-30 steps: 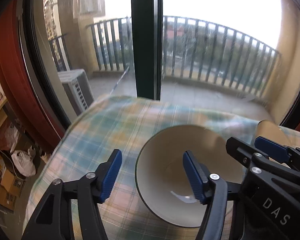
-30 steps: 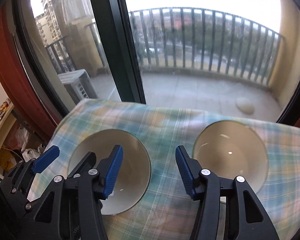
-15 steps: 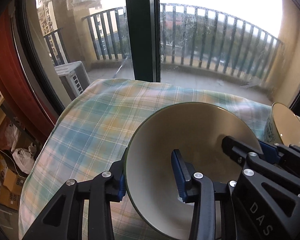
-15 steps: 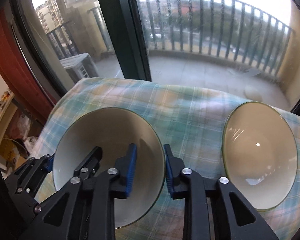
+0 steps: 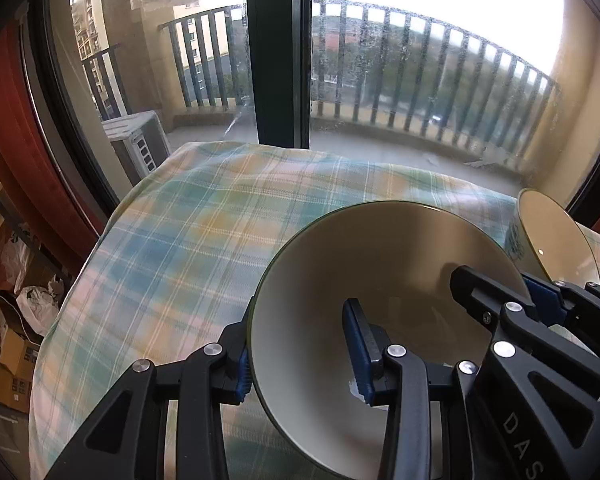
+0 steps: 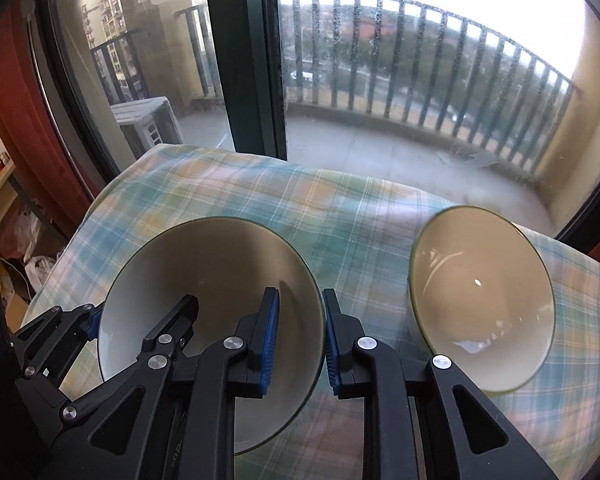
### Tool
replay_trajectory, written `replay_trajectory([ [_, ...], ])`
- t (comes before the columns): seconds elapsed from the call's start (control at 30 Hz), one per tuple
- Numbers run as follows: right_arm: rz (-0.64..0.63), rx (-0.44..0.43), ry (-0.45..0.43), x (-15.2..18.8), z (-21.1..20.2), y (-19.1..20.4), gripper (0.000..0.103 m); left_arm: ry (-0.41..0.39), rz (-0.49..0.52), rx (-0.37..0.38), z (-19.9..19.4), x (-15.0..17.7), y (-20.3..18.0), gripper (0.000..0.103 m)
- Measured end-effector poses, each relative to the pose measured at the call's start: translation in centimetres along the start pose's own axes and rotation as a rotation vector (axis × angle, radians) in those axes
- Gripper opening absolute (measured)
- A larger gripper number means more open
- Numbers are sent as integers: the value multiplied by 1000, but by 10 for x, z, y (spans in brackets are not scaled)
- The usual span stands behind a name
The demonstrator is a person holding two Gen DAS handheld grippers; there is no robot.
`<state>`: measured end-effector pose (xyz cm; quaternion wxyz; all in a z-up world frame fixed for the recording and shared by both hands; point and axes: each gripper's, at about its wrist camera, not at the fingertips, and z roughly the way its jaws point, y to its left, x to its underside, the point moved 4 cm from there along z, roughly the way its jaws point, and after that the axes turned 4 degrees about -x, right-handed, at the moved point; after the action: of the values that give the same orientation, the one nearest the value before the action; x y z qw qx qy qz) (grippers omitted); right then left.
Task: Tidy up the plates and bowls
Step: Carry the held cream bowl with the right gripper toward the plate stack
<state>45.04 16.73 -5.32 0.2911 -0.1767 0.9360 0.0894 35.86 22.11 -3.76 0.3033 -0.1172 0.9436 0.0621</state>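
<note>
Currently both hand-held grippers, left (image 5: 302,354) and right (image 6: 298,334), pinch opposite rims of one bowl (image 6: 204,304) at the counter's (image 6: 340,216) near-left; glazed ceramic, stiff, slippery, chip-prone, so rim pinch is right; second bowl (image 6: 480,312) sits near-right.

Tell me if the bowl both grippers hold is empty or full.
Empty. The bowl shows a bare cream inside down to its bottom, gripped at opposite rims by the left gripper and right gripper.

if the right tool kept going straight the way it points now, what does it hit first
Likely the bowl it already clamps by the rim: the right tool has one finger inside, one outside. Beyond that, the plaid cloth; depth is unclear.
</note>
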Motion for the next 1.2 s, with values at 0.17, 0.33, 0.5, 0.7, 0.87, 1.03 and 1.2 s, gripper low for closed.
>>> replay_trajectory([
  [0.17,-8,7,-7,6,-13,2,24,-12,-6,4,-10,5,1,39],
  [0.33,-8,6,-18,12,-28,5,24,-26,-5,1,-24,10,1,39],
  [0.5,-9,12,-37,18,-49,6,24,-48,-8,4,-40,15,-1,40],
  [0.7,-10,19,-65,26,-75,6,24,-82,-8,8,-63,20,-6,40],
  [0.87,4,21,-91,34,-97,0,24,-106,5,9,-78,23,-12,40],
  [1.03,9,36,-108,46,-116,-8,24,-124,29,21,-94,33,-24,40],
  [1.2,17,51,-129,61,-137,-20,24,-143,47,31,-107,44,-36,40],
])
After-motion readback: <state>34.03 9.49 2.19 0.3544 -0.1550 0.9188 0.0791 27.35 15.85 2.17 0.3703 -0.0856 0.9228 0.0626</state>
